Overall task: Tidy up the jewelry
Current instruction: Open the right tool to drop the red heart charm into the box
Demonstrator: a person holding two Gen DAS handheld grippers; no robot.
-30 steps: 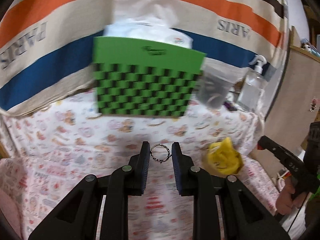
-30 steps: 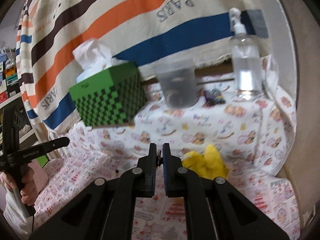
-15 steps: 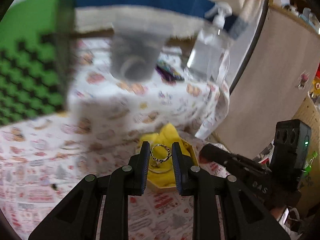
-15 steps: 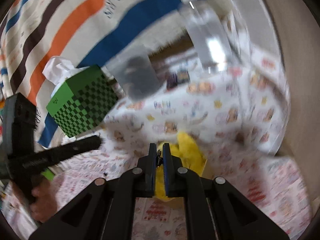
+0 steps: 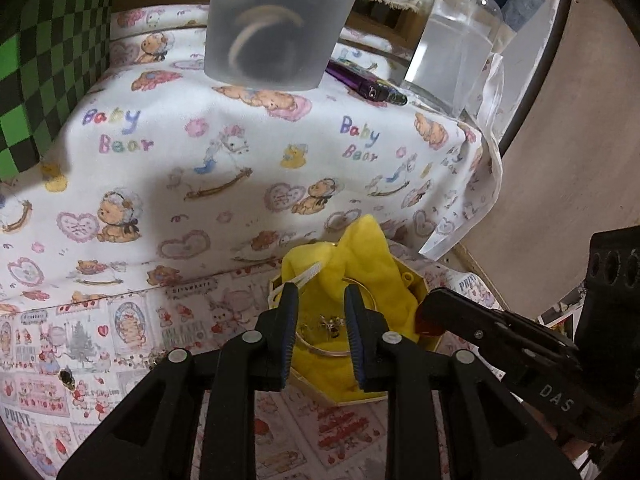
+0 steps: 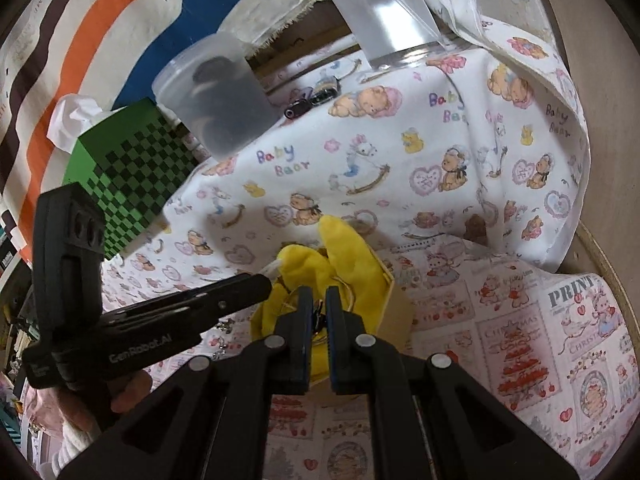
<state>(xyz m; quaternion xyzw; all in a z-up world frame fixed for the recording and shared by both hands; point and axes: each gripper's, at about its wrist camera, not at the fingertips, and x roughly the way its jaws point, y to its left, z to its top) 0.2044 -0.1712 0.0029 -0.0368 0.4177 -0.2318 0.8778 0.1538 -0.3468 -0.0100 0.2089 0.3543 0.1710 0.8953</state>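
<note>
Over yellow-lined box (image 5: 414,282), left gripper (image 5: 320,306) parted, jewelry (image 5: 332,326) tangled, indistinct

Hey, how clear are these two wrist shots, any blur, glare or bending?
Left wrist: sharp in the middle, the frosted plastic cup looms large, fisheye curves the edges. Right wrist: slightly softer, white glare streaks the clear pump bottle; the green checkered tissue box bows near the rim.

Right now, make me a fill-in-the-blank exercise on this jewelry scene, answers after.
The box is lined with ___ cloth.
The left gripper hangs over it with jaws ___.
The right gripper is ___ on a small dark piece.
The tissue box is checkered black and ___.
Answers: yellow; open; shut; green.
</note>
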